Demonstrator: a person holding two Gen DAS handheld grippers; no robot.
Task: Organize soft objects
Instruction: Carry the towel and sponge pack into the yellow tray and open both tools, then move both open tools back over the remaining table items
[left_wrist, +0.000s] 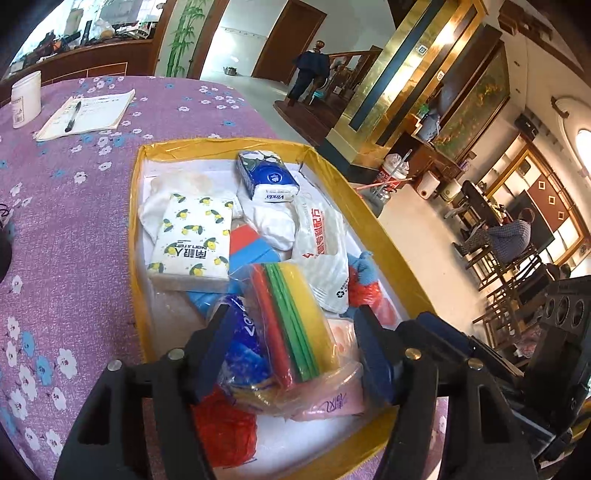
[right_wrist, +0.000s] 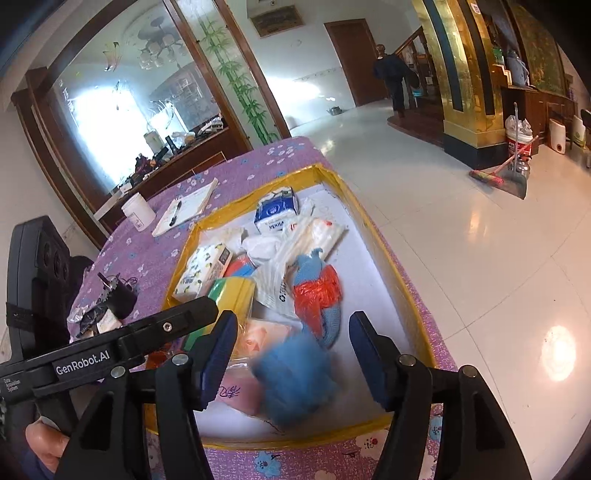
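Scene: a yellow-rimmed tray (left_wrist: 137, 206) sits on a table (left_wrist: 74, 221) with a purple flowered cloth; the soft goods lie piled inside the tray.
Left gripper (left_wrist: 295, 350): jaws stand apart over the near end of the tray. A bagged sponge pack (left_wrist: 295, 314) of red, green and yellow layers lies between them, but the pads do not press on it. Nothing is held.
Right gripper (right_wrist: 293, 354): jaws stand apart in the same way. A blue fuzzy item (right_wrist: 291, 384) sits between them, blurred, and appears loose rather than gripped.
Task items: a lemon-print tissue pack (left_wrist: 192, 236), a blue Vinda pack (left_wrist: 266, 173), a white printed bag (left_wrist: 325, 251), a red net bag (left_wrist: 225, 428) and a blue knitted piece wrapped in red plastic (right_wrist: 317, 291) are all inside the tray. A pink bag (right_wrist: 236, 391) lies at the near rim.
Progress: judged late, as no soft item is visible outside the tray.
Risk 1: the 2 grippers work just beside each other; a reach by either one may knock the other.
Risk 2: the sponge pack rests tilted on other bags; a nudge may tip it over.
Risk 3: thin plastic may snag on a pad and lift out when the gripper withdraws.
Risk 4: the blue fuzzy item may roll towards the near rim, as its resting state is not clear.
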